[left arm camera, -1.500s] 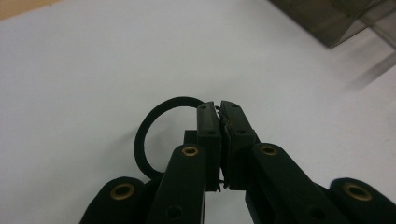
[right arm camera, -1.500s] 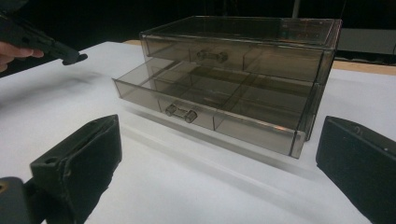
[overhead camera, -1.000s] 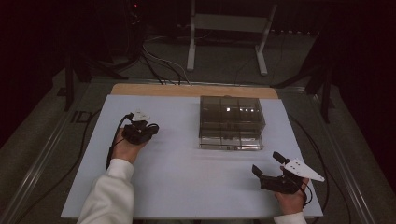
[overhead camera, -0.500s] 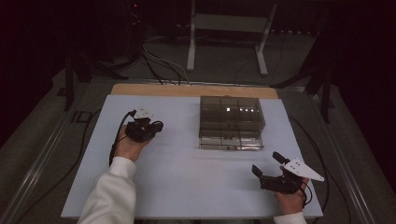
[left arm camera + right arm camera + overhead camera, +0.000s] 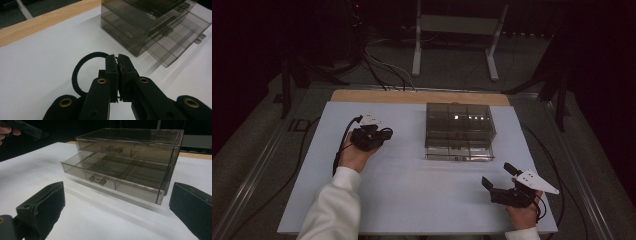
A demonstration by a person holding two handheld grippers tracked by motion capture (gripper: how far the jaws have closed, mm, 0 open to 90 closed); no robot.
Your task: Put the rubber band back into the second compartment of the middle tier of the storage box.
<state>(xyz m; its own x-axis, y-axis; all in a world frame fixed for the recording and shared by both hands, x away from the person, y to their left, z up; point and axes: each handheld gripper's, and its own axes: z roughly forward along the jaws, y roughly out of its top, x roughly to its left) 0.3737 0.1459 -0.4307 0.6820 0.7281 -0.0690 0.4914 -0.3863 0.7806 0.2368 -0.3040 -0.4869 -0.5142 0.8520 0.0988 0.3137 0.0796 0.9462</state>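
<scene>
**Ring carried toward the open drawer**

Since the earlier high view, the left gripper point(image 5: 379, 136) has been lifted slightly off the table and carried a little toward the smoky transparent plastic two-drawer box point(image 5: 459, 131); the right gripper point(image 5: 498, 181) has been left where it was, near the front right edge. The box itself has not been moved.

In the left gripper view, the left jaws are seen pressed together on the thin black ring point(image 5: 86, 70), a smooth, matte loop pinched at its rim and held just above the white matte tabletop point(image 5: 37, 65). The ring is thus held in the air, well apart from the box, with bare surface between them.

In the right gripper view, the right jaws are spread wide with nothing between them, their black pads looking rubbery and slightly textured. Beyond them, the lower drawer point(image 5: 110, 176) is seen pulled partly out, divided by thin walls into several empty compartments, with a small bar handle at its front. The upper drawer is closed.

By judgement, the ring is being brought over to be dropped into the open drawer.

A pale wooden strip point(image 5: 419, 96) is seen along the table's far edge.
</scene>
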